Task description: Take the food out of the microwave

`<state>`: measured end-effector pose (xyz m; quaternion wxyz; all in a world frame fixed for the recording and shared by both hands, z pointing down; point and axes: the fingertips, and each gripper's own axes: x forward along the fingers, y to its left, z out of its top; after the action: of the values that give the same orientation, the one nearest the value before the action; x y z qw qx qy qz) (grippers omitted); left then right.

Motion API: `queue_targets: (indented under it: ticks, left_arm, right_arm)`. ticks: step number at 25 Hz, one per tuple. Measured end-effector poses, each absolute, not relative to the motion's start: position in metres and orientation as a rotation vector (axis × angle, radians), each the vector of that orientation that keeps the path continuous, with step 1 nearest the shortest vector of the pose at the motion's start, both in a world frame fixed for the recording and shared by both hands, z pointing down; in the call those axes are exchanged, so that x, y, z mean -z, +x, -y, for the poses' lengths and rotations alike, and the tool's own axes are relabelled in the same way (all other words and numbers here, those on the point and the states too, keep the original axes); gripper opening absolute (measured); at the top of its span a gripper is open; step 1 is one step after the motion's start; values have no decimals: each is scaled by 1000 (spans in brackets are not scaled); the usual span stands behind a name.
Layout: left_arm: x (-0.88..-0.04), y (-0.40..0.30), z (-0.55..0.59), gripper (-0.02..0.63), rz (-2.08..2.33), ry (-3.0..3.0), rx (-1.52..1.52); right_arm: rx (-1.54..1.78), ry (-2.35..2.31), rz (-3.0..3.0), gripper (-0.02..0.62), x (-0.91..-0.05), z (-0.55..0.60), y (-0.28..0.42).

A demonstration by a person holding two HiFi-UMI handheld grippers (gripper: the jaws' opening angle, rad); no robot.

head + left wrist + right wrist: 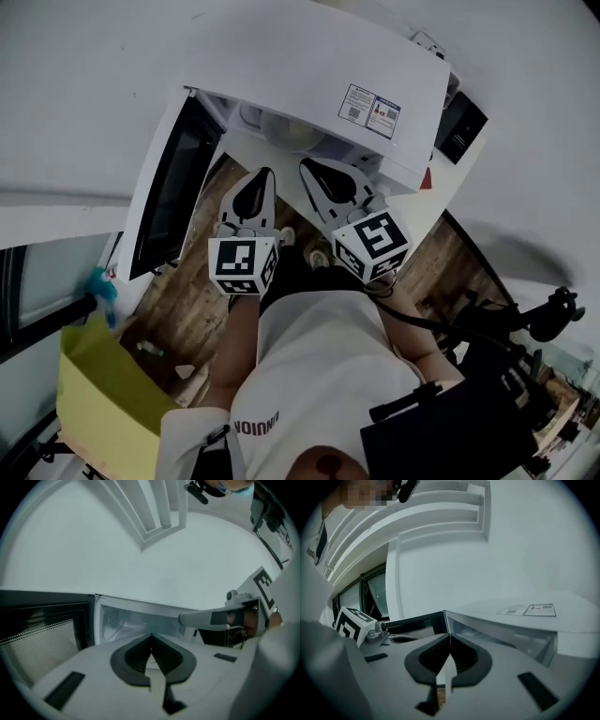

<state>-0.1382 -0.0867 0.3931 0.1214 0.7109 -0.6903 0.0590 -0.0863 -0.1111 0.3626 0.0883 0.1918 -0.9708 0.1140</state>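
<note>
Food point(292, 131) sits inside the microwave point(309, 66), just ahead of both sets of fingertips. It looks like a pale round dish, though it's too washed out to be sure. Its door point(173, 187) hangs open, out past the left gripper point(263, 176). That one and the right gripper point(312, 169) are both pinched fully closed on nothing. I'd guess it's stiff, smooth and maybe hot: pinch opposite sides of the rim and keep it level.

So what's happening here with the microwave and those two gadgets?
A person holds a two-jaw gripper in each hand, facing a white microwave whose door stands open. The left gripper and right gripper both point at the opening, jaws shut and empty. Neither holds anything; a pale shape sits inside, too unclear to name.
</note>
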Motion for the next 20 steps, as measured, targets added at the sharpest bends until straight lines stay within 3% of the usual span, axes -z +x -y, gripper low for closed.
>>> queue_targets:
  ticks: [20]
  left_arm:
    - [-465, -154, 132, 15, 1753, 2063, -268]
  right_arm:
    - [-379, 720, 2778, 21, -390, 137, -95]
